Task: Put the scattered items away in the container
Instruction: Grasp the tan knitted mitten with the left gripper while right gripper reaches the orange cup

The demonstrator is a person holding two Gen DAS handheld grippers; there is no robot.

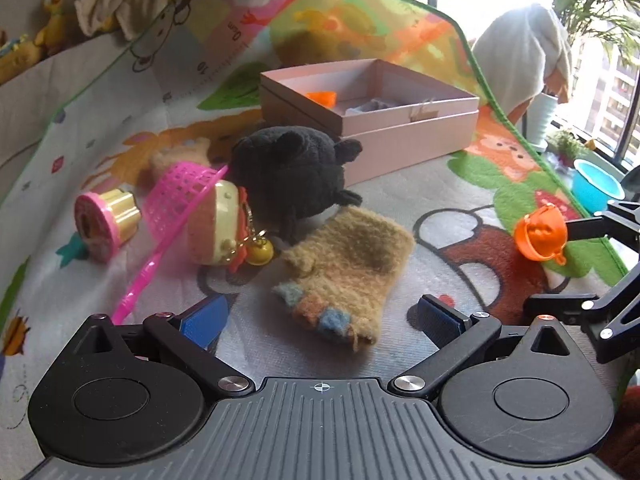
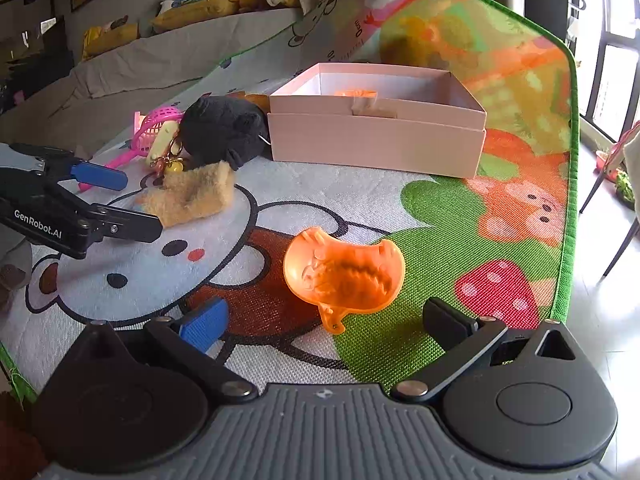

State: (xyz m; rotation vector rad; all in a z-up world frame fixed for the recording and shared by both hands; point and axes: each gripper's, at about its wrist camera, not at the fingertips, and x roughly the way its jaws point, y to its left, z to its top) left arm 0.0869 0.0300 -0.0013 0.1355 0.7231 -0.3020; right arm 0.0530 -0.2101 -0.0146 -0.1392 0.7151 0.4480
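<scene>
A pink open box [image 1: 412, 136] [image 2: 376, 148] sits on the play mat with an orange piece [image 1: 322, 98] inside. My left gripper [image 1: 320, 320] is open just in front of a tan knitted pouch [image 1: 344, 272] [image 2: 192, 196]. Behind the pouch lie a black plush [image 1: 292, 168] [image 2: 222, 128], a cream keychain toy with a bell [image 1: 224, 224], a pink net scoop [image 1: 180, 200] [image 2: 154, 126] and a pink-and-gold cup [image 1: 106, 220]. My right gripper [image 2: 332, 320] is open around an orange toy mould [image 2: 344, 276] [image 1: 540, 234] lying on the mat.
The colourful play mat [image 2: 440, 216] has a green edge at right, with bare floor beyond. A blue bowl [image 1: 596, 184] and plants stand by the window. Cushions, soft toys [image 2: 192, 4] and cloth lie along the back. The left gripper shows in the right wrist view [image 2: 116, 200].
</scene>
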